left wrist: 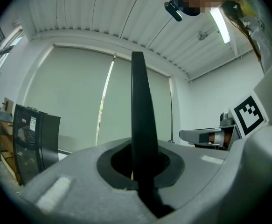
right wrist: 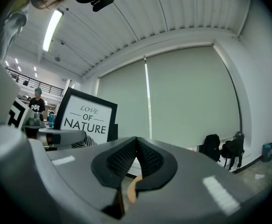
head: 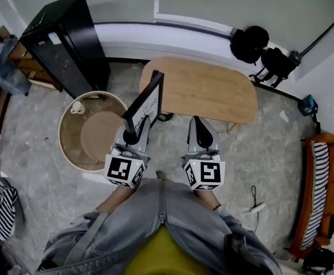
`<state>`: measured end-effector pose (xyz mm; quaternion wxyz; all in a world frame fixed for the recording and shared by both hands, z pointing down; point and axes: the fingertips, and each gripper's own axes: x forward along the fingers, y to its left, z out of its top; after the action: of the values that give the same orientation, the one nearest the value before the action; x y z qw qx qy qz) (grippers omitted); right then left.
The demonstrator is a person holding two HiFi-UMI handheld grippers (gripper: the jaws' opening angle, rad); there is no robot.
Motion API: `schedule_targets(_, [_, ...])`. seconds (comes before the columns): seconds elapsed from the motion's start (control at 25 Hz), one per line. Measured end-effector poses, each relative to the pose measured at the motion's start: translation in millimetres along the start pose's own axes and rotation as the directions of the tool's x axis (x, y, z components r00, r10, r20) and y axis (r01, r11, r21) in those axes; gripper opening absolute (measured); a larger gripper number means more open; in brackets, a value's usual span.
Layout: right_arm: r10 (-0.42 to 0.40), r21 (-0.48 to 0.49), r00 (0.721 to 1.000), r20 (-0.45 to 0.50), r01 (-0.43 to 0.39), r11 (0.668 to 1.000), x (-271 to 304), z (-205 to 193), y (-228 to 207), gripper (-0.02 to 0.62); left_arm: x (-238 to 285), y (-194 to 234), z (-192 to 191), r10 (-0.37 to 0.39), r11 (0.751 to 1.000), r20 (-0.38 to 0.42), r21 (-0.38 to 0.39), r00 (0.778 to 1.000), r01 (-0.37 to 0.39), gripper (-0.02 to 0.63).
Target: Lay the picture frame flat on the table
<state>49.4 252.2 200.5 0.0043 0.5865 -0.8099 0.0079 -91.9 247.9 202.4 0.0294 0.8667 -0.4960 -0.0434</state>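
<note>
Picture frame (head: 145, 105), black-edged and printed "Love of Nature", stands upright in the air with its lower edge clamped in the left claw (head: 133, 135). It is near the left end of the oval wooden tabletop (head: 212, 90) and, as far as the steep view shows, not resting on it. The right claw (head: 201, 132), just beside, is closed on nothing. A round wooden piece (head: 92, 132), possibly a low side table, sits on the floor to the left.

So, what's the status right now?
Left tongs shut on black-framed picture, held upright. Right tongs shut, empty. Light oval wooden table ahead, nothing on it.
</note>
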Motion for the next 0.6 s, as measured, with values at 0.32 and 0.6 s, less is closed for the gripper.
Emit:
schedule_targets(0.32, [-0.017, 0.009, 0.999, -0.048, 0.018, 1.0, 24.4, -21.7, -15.2, 0.0, 31.0, 19.5, -15.6, 0.001, 1.0, -0.008, -0.027, 1.0, -0.001, 0.011])
schedule_targets(0.6, [-0.031, -0.003, 0.999, -0.042, 0.031, 1.0, 91.7, -31.6, -43.3, 0.0, 98.4, 55.2, -31.9, -0.024, 0.999, -0.016, -0.042, 1.0, 0.023, 0.011])
